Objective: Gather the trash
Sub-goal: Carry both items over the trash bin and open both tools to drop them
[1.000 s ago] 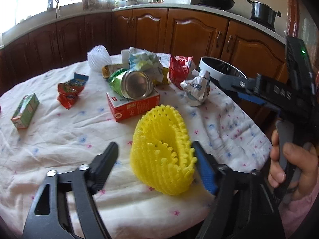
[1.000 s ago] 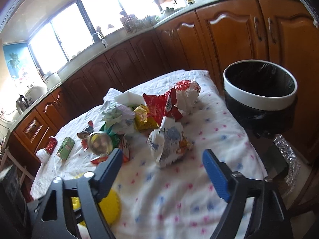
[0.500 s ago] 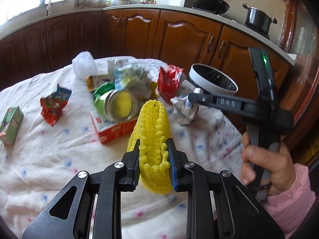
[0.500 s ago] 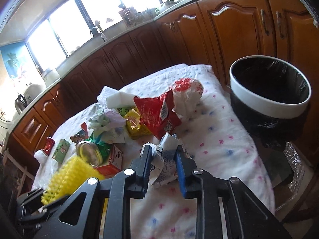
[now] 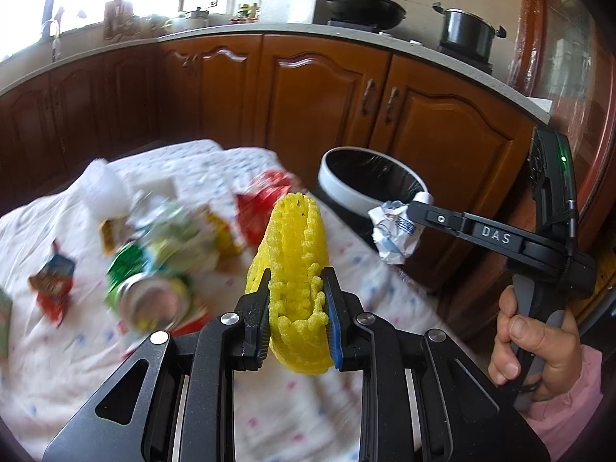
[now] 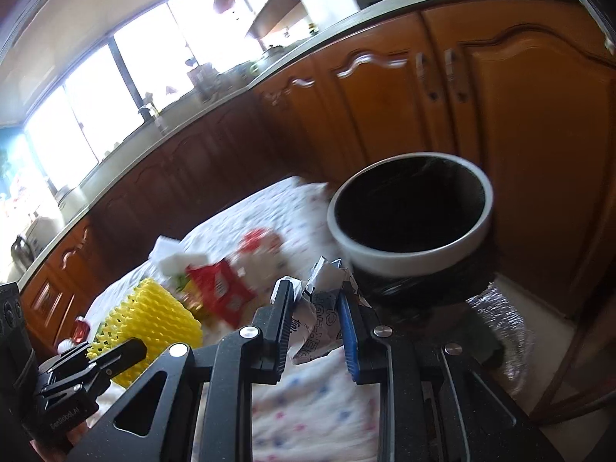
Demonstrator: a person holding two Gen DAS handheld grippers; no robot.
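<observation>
White capitals "DAS" run along the black arm of the right gripper [image 5: 417,208], at the right of the left wrist view. A green light glows on the black unit above it, upper right, though that is no lettering. In the right wrist view, small pale print reading "GenRoboLAI", as near as I can make it out, sits on the black body of the left gripper [image 6: 115,350], lower left of the frame. The crumpled paper wrapper [image 6: 319,319] at the centre carries dark block letters, turned sideways and creased; I cannot read a whole word. Print on the red packet [image 6: 221,292] is blurred past reading.
</observation>
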